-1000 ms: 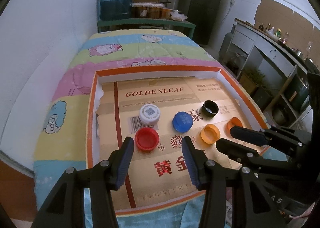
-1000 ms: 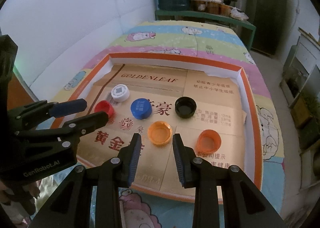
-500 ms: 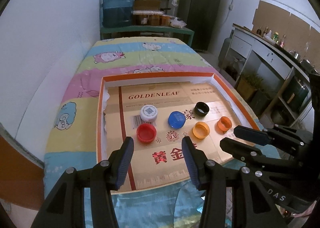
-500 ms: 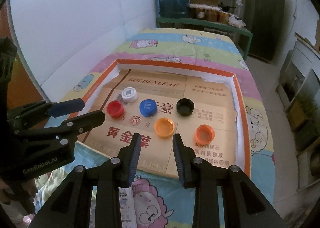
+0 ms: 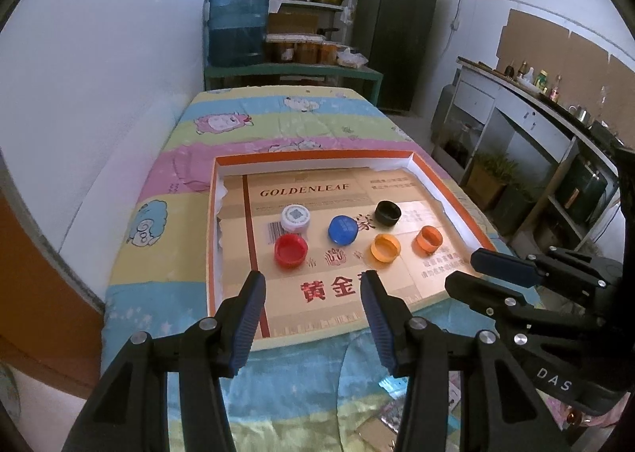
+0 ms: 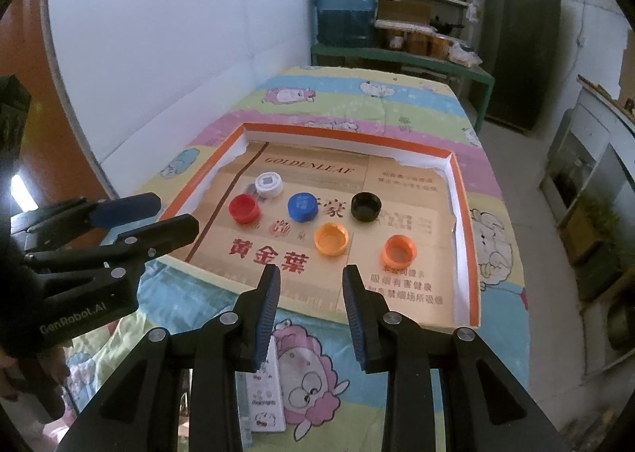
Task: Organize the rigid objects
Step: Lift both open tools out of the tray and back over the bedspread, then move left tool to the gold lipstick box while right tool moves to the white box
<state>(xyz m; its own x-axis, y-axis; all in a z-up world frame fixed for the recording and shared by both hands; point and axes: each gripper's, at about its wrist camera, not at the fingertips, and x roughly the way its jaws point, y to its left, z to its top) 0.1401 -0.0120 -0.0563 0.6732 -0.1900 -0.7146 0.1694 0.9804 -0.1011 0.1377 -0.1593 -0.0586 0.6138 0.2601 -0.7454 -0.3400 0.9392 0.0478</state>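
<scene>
Cartoon-printed bedding [image 5: 222, 122] covers the bed on which the work sits, with a water jug and shelves beyond it. Nearest the lens, the left gripper [image 5: 311, 307] hangs over the near edge of the tray with its jaws spread wide and nothing between them; the right gripper [image 6: 311, 303] is likewise released and empty, held just short of the same edge, probably so both stay clear of the caps. Ahead lies the shallow cardboard tray [image 5: 313, 156], its long axis running left to right across both views, the "GOLDENLEAF" print reading upright from here. On its floor stand 6 bottle caps in 2 loose rows, none touching: at the back the white cap [image 5: 295, 216], blue cap [image 5: 343, 229] and black cap [image 5: 387, 212]; in front the red cap [image 5: 291, 250], yellow-orange cap [image 5: 385, 248] and orange cap [image 5: 429, 239]. White and blue sit closed side up; the other 4 show their open mouths upward. Being round, they have no long axis, and the spacing looks deliberate, so the sorting seems largely done.
</scene>
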